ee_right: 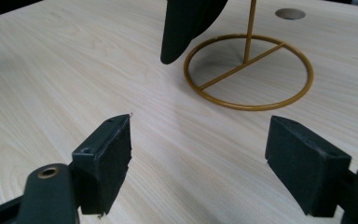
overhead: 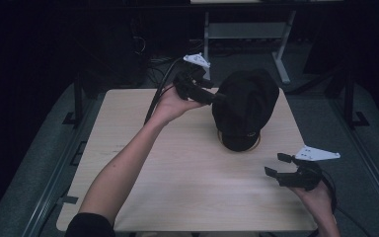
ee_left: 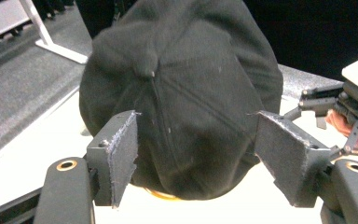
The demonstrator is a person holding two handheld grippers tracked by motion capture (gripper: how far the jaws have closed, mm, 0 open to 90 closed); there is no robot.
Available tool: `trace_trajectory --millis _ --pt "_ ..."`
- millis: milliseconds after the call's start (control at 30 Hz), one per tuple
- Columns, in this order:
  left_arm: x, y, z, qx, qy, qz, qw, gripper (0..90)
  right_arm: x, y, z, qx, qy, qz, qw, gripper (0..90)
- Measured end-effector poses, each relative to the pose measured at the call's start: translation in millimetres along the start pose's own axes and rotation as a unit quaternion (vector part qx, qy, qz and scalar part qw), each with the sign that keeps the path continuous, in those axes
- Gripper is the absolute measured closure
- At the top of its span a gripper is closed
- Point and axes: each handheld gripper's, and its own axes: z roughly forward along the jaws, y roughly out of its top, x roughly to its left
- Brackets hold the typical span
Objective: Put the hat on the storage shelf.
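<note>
The left gripper is held released, its jaws spread at the black cap's 9 o'clock side. The cap is hung on a gold stand mid-surface. At 4 o'clock, well apart, the right gripper is also spread, grasping nothing.

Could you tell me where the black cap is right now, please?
The black cap sits on a gold wire stand at the table's far middle, with the open left gripper at its left side.

Black cap hanging on gold wire stand.
</note>
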Motion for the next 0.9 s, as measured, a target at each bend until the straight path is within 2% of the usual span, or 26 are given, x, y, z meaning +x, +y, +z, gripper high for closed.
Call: trace_trajectory --millis 167,367,400,500,633,900 --pt "-1.1 -13.4 -6.8 -0.001 0.003 -0.004 1.0000 29.0 2.6 -0.2 0.0 0.001 -0.005 -0.001 1.0000 21.5" --pt "-2.4 -38.1 -21.6 -0.003 0.004 -0.020 0.9998 28.1 5.5 1.5 3.0 0.005 -0.006 -0.009 0.9999 21.4" --pt "-2.4 -38.1 -21.6 -0.003 0.004 -0.020 0.9998 27.9 5.5 1.5 3.0 0.005 -0.006 -0.009 0.9999 21.4" --pt "-4.6 -51.3 -30.9 -0.004 0.010 -0.022 0.9997 27.8 8.1 1.9 3.8 0.009 -0.005 -0.013 0.9999 21.4" --pt "-5.8 -61.9 -39.4 -0.001 0.017 -0.025 0.9995 27.8 10.1 3.3 3.5 0.009 -0.004 -0.017 0.9998 21.5" --pt "-7.9 -80.3 -55.2 -0.015 0.018 -0.033 0.9992 27.7 13.5 4.4 6.7 0.018 -0.005 -0.022 0.9996 21.5"
